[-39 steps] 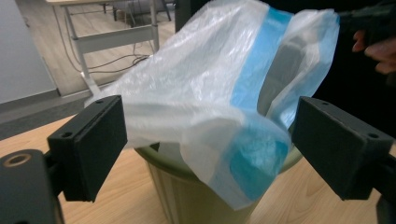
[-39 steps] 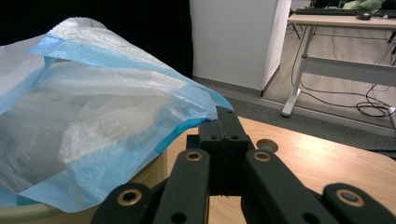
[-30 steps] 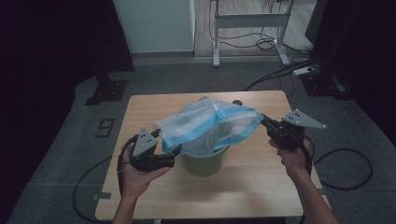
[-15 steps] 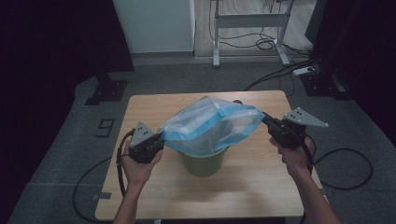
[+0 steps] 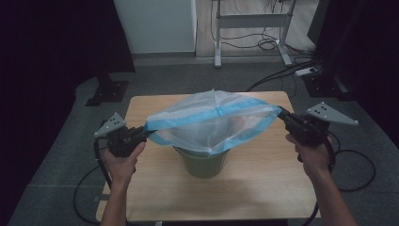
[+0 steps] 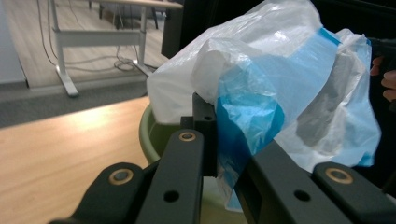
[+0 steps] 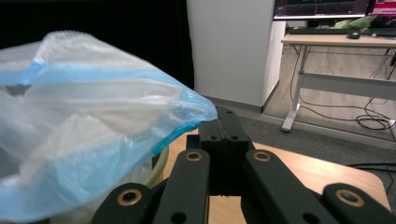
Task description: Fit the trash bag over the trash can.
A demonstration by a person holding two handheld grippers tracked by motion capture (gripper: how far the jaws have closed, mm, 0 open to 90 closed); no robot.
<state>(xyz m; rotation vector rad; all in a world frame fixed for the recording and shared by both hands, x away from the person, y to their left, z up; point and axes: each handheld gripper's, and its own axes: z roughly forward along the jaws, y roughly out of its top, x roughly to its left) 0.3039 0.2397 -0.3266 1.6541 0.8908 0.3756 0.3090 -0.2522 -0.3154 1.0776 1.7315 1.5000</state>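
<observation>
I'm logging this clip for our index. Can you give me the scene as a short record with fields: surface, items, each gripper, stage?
surface: wooden table
items: green bin; translucent bag with blue rim
left gripper: shut on the bag's rim at its left end
right gripper: shut on the rim at the opposite end
bag: mouth stretched wide between the grippers, held above the bin
stage: rim not yet over the bin's edge

Plastic bag stretched over a green bin

The translucent white plastic bag (image 5: 214, 120) with its blue rim band hangs spread wide open, pulled taut sideways at both ends, its bottom sagging into the round olive-green bin (image 5: 202, 162) standing upright mid-desk.
</observation>
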